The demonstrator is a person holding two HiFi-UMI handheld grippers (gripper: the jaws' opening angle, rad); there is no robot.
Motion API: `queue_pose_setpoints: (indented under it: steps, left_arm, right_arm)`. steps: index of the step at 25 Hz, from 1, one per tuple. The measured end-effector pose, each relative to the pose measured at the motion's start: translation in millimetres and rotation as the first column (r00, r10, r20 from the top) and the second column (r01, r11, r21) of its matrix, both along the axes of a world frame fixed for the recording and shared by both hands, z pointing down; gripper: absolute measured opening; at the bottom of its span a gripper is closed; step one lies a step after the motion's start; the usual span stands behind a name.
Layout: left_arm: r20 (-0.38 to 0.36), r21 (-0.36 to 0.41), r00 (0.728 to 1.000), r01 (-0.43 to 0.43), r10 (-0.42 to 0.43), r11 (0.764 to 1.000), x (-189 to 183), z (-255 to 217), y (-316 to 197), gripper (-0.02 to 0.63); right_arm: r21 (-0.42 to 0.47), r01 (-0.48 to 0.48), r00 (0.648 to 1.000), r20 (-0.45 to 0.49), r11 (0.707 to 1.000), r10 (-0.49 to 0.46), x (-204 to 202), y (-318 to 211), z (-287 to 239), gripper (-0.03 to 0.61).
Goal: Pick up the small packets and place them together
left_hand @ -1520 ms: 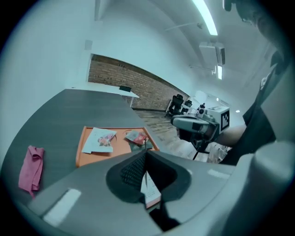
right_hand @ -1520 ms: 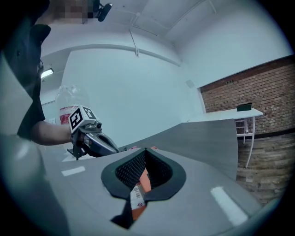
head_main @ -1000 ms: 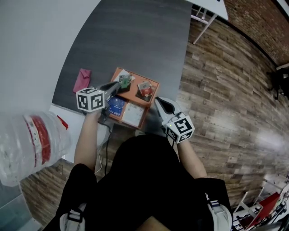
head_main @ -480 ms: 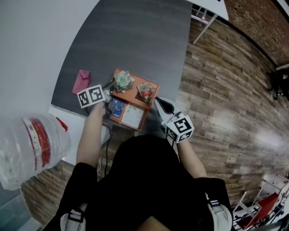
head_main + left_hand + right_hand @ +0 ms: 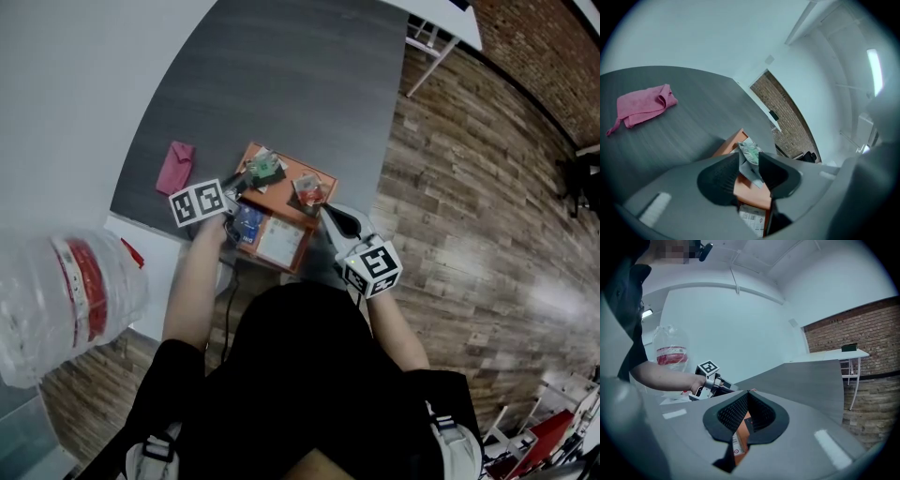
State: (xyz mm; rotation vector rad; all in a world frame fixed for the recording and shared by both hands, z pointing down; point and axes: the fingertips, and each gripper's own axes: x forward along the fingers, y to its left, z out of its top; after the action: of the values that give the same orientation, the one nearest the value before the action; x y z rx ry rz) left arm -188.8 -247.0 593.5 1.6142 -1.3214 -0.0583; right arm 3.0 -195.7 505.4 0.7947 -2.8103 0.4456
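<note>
Left gripper view: green packet [image 5: 751, 154] on edge, long axis forward.

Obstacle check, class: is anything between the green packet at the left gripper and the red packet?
Nothing visible: bare orange box separates green packet from red packet; the left gripper has just been opening around the green one.

Pink cloth [image 5: 175, 167] — big water jug [image 5: 67, 302]
</note>
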Motion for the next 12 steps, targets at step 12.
queue_pose_setpoints:
  steps: [12]
  left_arm:
    - [0.039, 0.234, 0.999, -0.025, 0.017, 0.972, 16, -56, 9, 0.127]
  right_arm:
    - [0.026, 0.014, 1.0, 0.005, 1.0, -0.014, -6, 8, -9, 0.003]
